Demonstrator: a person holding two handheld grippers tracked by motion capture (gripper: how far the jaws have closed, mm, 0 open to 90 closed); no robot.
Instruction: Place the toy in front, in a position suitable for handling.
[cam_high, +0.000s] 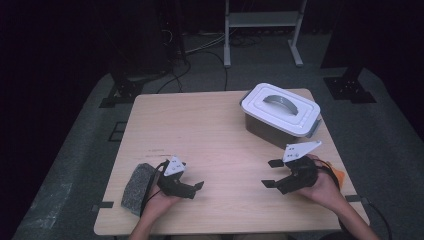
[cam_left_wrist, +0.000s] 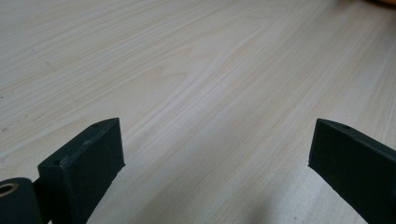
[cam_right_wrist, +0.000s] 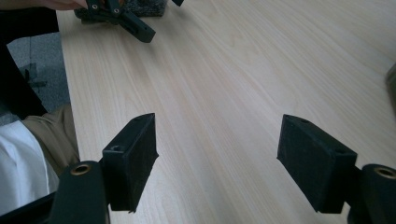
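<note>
Resting low over the table (cam_high: 210, 130), you hold both grippers empty, so I judge this the starting step, nothing yet engaged. Your left gripper (cam_high: 196, 189) stands wide open over bare wood, and the grey sponge (cam_high: 138, 188) lies just beside it at nine o'clock. Your right gripper (cam_high: 270, 174) is equally wide, holding and touching nothing, and the lidded white box (cam_high: 281, 114) sits at twelve o'clock from it, apart. The next move likely calls for reaching toward one of them.
</note>
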